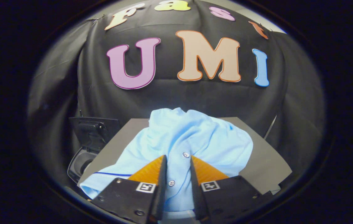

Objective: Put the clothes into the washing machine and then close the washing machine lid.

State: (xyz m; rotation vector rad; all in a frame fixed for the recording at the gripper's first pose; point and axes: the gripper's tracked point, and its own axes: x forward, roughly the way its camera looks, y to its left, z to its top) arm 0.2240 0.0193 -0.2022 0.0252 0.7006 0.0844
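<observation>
Here the light blue shirt [192,137] lies crumpled on a grey tabletop [266,161], bunched into a soft mound that rises toward the black cloth wall behind it; its buttoned front runs straight down between the two fingers [161,169], with one button just ahead of their tips and another lower down in the gap; a thin dark blue stripe shows on the flatter part of the cloth, just beside the left finger. The gripper [178,159] sits low over the near part of the shirt, its fingers parted with a narrow strip of fabric between them; the cloth fills the gap, yet whether both fingers actually press on it I cannot tell. Beside the tabletop, off past the left finger and lower than the tabletop's surface, stands the washing machine [81,163]; its dark lid [94,129] is raised upright, and the round opening of the drum shows beneath it, dark inside. The shirt rests wholly on the tabletop, well apart from that opening.
</observation>
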